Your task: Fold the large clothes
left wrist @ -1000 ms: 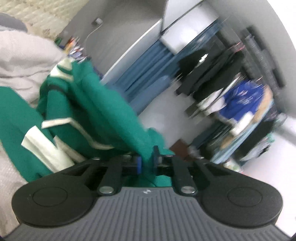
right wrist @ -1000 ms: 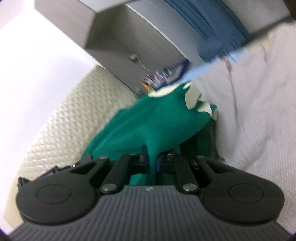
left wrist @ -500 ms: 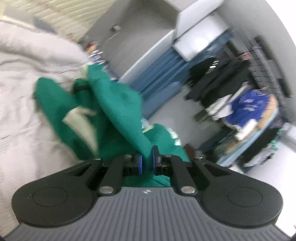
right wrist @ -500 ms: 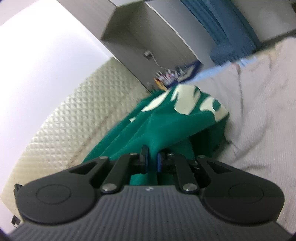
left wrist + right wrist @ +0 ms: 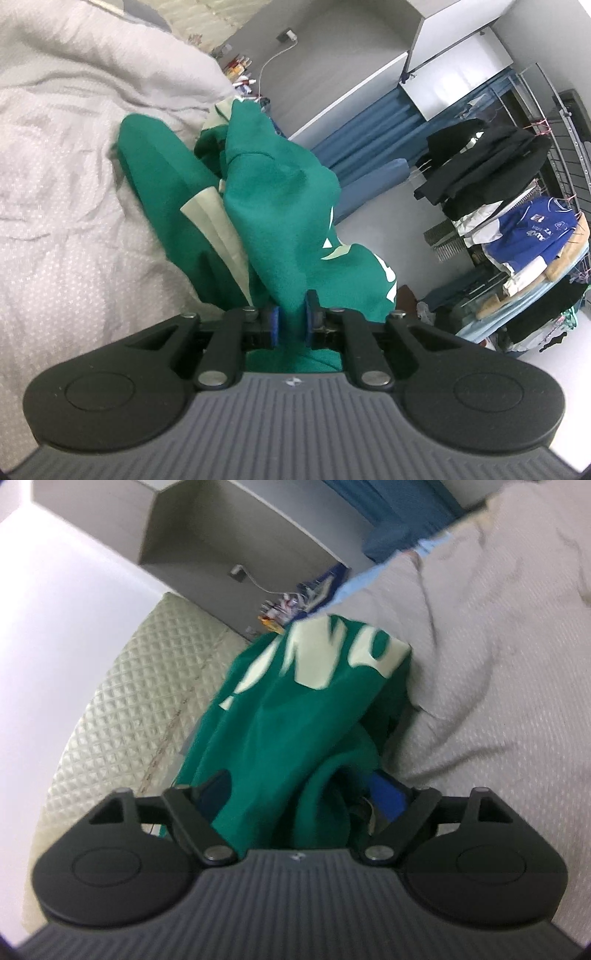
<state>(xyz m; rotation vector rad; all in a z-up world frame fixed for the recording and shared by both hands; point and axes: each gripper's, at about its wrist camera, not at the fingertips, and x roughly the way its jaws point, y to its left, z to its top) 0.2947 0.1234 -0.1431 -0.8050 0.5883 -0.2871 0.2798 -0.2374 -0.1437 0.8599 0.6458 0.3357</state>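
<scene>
while the green sweatshirt (image 5: 280, 206) lies bunched on the pale grey bedspread (image 5: 66, 206) just ahead of both tools, the left gripper (image 5: 291, 321) is easing its jaws apart, narrow, with a ridge of the green cloth between the blue pads (image 5: 274, 325). the right gripper (image 5: 299, 797) is opening wide, its fingers (image 5: 388, 794) spread well apart, and the cloth slumps loose in the gap. cream lettering shows on the far fold. off to the left gripper's right stands a clothes rack (image 5: 517, 206).
</scene>
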